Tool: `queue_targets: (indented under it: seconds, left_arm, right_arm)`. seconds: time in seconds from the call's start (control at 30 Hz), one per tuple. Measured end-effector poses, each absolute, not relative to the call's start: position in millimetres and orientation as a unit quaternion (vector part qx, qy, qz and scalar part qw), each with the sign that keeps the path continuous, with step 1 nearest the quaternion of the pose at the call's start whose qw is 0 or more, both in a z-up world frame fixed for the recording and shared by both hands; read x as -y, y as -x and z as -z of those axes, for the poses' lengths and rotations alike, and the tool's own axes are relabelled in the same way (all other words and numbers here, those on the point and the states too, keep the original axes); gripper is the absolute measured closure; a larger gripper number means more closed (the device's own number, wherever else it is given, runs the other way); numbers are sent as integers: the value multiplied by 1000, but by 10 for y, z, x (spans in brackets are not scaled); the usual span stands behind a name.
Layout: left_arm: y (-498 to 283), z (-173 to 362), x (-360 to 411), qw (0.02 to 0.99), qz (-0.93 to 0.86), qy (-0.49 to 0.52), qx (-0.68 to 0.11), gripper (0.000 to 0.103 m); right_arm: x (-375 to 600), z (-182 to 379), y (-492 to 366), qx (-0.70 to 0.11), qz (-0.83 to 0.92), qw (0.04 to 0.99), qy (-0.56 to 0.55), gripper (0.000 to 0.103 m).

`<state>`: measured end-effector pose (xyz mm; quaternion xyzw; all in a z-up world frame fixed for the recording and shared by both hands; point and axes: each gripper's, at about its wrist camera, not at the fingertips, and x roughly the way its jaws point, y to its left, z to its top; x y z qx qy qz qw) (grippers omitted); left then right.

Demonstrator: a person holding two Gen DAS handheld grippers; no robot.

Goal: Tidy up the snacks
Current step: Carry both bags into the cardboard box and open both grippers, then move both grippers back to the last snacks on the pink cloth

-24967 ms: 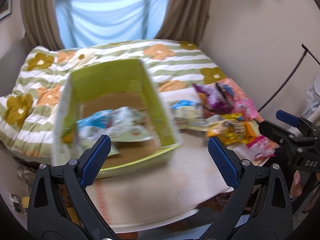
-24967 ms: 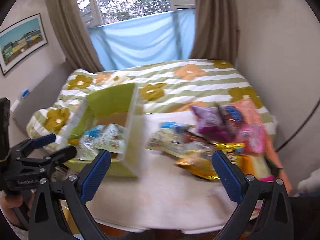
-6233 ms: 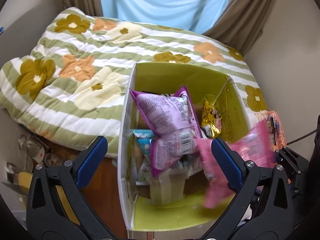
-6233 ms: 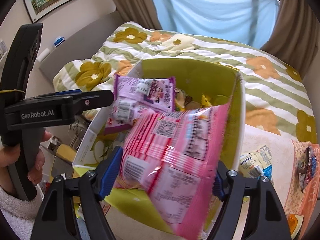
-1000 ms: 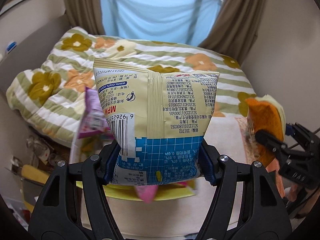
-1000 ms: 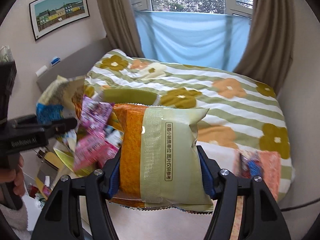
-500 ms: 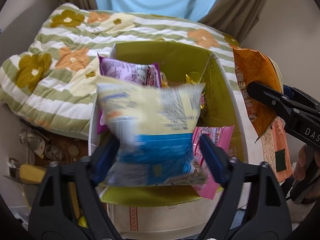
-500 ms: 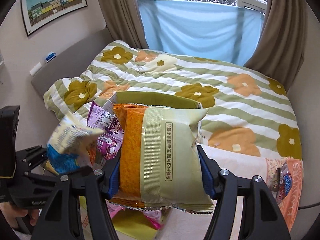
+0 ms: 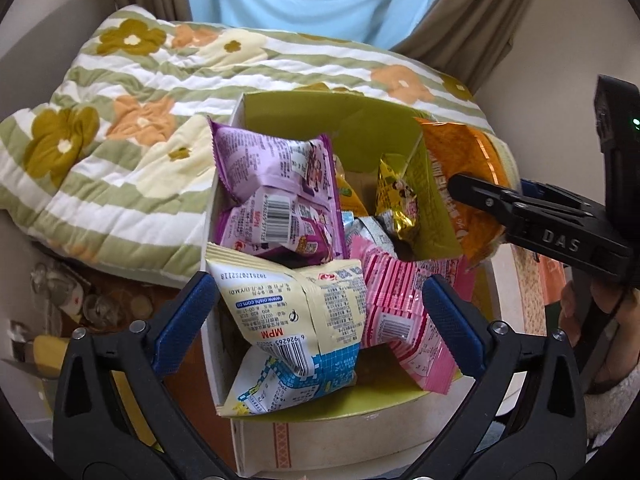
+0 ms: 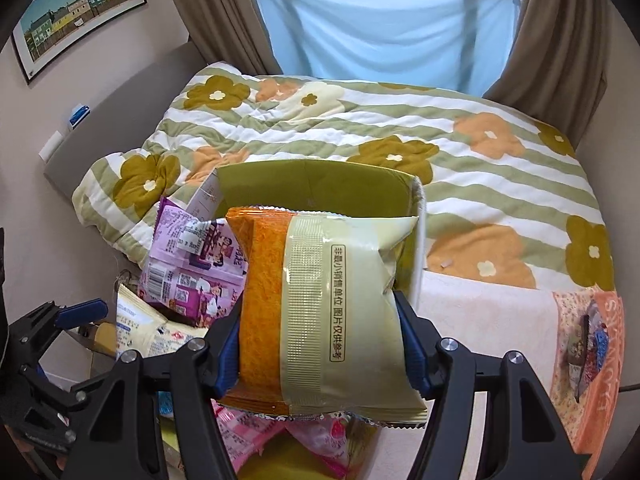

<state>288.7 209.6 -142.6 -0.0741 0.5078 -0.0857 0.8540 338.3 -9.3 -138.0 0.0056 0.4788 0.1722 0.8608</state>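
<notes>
Right wrist: tool (image 10: pixel 320 344) clamps orange bag (image 10: pixel 316 312).

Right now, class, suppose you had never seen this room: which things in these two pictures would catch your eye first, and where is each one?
The orange and pale green snack bag fills the right wrist view, clamped in the right hand-held gripper over the box. Below the open left hand-held gripper, the green-lined cardboard box brims with packets, a purple one at the back left and a cream and blue one nearest. Behind lies a flowered, striped quilt.
</notes>
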Motion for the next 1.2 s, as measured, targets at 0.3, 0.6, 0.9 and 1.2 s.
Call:
queue_targets:
  seconds: [0.3, 0.6, 0.9, 1.2]
  left_arm:
    - [-2924, 1402, -2050, 857, 74, 67, -505, 1]
    - [-2822, 1331, -2049, 862, 74, 67, -496, 1]
    - [-2699, 1151, -1929, 871, 108, 53, -476, 1]
    - [-2755, 983, -1435, 870, 177, 22, -460, 1]
  right_arm:
    - [45, 1374, -3454, -473, -185, 861, -8, 15]
    - [114, 1327, -3310, -466, -179, 866, -13, 15]
    - [301, 1084, -3000, -434, -149, 888, -31, 15]
    - [923, 987, -2547, -430, -51, 900, -58, 15]
